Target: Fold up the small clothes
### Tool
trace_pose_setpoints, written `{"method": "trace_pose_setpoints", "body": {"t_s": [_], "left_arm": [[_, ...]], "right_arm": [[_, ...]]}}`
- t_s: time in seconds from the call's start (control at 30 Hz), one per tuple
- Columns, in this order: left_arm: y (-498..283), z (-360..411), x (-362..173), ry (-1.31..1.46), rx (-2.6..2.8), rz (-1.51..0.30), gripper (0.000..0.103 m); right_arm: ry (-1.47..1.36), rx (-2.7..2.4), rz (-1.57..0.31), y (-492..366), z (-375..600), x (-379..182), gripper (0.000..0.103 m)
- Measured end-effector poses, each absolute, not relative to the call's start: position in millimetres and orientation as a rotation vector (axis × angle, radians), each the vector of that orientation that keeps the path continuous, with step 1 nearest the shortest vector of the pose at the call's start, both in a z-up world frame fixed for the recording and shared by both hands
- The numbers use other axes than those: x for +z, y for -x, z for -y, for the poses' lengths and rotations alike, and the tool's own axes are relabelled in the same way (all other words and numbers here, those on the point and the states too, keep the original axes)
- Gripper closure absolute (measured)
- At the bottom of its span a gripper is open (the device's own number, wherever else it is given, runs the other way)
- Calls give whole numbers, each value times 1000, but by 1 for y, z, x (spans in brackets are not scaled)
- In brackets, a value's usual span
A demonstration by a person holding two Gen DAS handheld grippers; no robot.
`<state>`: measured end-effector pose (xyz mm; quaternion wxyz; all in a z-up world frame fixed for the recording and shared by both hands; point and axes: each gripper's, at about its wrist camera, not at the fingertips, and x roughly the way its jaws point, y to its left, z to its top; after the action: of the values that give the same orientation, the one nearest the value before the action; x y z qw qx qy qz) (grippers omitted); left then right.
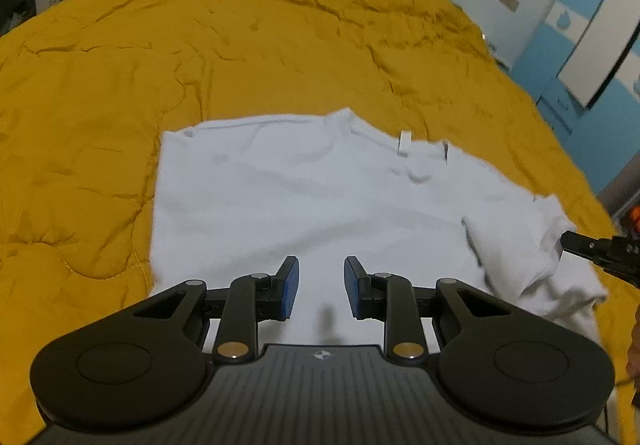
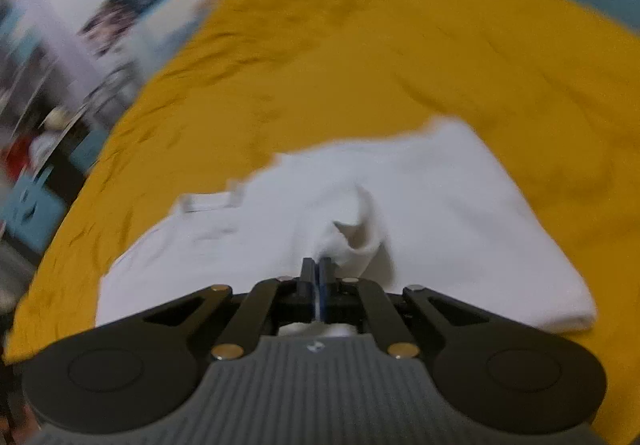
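The right gripper (image 2: pixel 316 265) had its jaws pressed together on a bunched fold of the white T-shirt (image 2: pixel 420 213), pinching the cloth up into a small peak just ahead of the fingertips. The left gripper (image 1: pixel 321 287) hovered over the near part of the shirt (image 1: pixel 280 205) with its blue pads (image 1: pixel 290 287) spread apart and nothing between them. The shirt itself lay mostly flat on the mustard-yellow quilt (image 1: pixel 240 45), collar tag (image 1: pixel 405 143) showing at its far edge.

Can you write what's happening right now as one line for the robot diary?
left gripper: open, over white T-shirt | right gripper: shut on T-shirt sleeve | surface: mustard quilt | fold: in progress
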<state>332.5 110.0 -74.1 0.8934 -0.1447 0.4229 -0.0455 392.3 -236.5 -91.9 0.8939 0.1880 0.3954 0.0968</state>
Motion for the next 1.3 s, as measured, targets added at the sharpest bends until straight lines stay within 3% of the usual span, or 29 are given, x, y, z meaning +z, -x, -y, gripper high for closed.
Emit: {"method": "trace_pose_setpoints", "body": {"t_s": [0.2,0.5,0.67,0.8,0.97,1.3], "left_arm": [[-326,-131,-64,418,-122,-831,72],[-321,-148,-69,526,-148,-855,66],[-322,-145,-77,582,-196,-872,60],[-325,-141,-83,622,-231,-878,56],[-335,-134,-96,722,-283,-891,51],[-370,-112,-138,759,-226,-1007,50]], "right_arm": [[-270,466,-767,-376,150,-57,103],[-122,624,-941,-366,57,-98,103],[-125,594,-927,-357,70,-99,98],[-112,491,-888,-361,96,-95,84],[-100,363,-854,-362,142,-90,84],[-96,260,-836,-354,195,-103,81]]}}
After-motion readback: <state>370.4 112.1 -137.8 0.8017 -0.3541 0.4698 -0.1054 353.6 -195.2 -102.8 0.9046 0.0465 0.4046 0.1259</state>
